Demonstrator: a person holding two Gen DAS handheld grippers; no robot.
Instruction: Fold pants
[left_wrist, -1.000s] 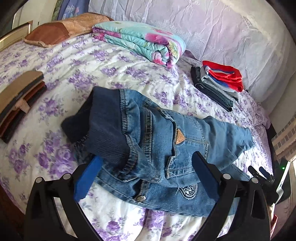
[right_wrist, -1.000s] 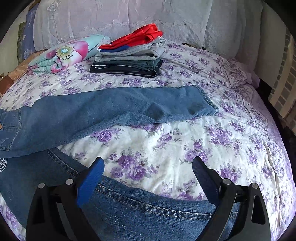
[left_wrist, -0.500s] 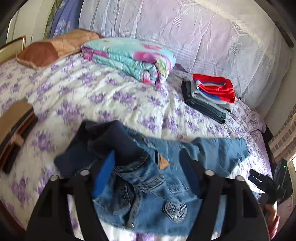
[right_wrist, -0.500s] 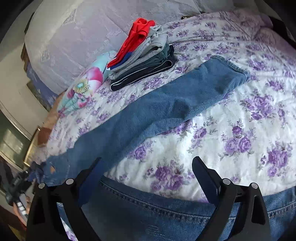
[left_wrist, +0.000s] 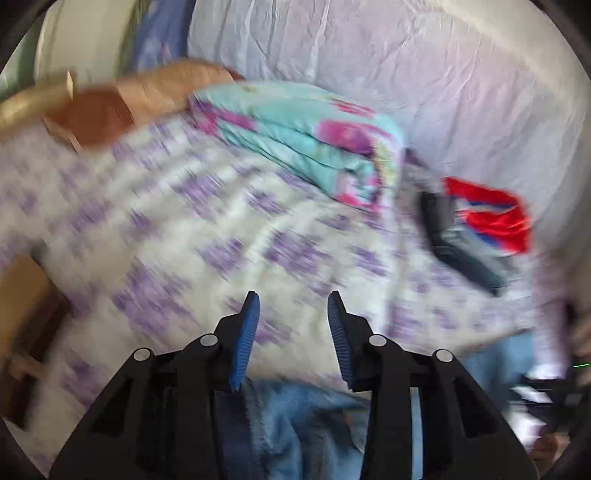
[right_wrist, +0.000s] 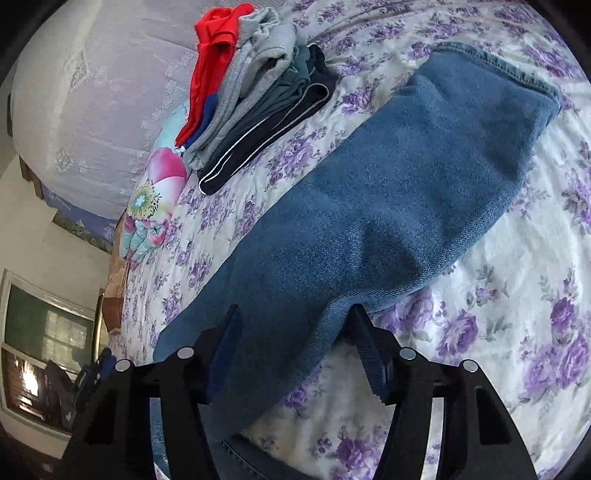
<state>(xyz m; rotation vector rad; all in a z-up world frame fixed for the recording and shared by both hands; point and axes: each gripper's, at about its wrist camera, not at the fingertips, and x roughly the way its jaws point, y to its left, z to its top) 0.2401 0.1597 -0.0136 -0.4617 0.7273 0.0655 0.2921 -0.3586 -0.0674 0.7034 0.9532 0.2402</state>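
Note:
The blue jeans lie on a bed with a purple-flowered sheet (right_wrist: 498, 332). In the blurred left wrist view, bunched denim (left_wrist: 295, 424) sits low between the roots of my left gripper (left_wrist: 293, 295). Its jaws are closing, and only sheet shows between the blue pads (left_wrist: 245, 332). In the right wrist view one long jeans leg (right_wrist: 388, 184) runs away from my rolled right gripper (right_wrist: 293, 314) and fills the gap between its fingers. These jaws are closing too, and I see no firm pinch. More denim (right_wrist: 240, 458) lies under the gripper.
A stack of folded clothes (right_wrist: 258, 92) with a red piece on top sits near the head of the bed, also seen as the clothes stack (left_wrist: 480, 229). A folded flowered quilt (left_wrist: 314, 136) and a brown pillow (left_wrist: 110, 110) lie beside it. A white lace cover (left_wrist: 406, 55) backs the bed.
The left jaws have narrowed and that view has swung up the bed, leaving the jeans at the bottom edge. The right gripper has rolled and moved onto the leg, its jaws narrowing.

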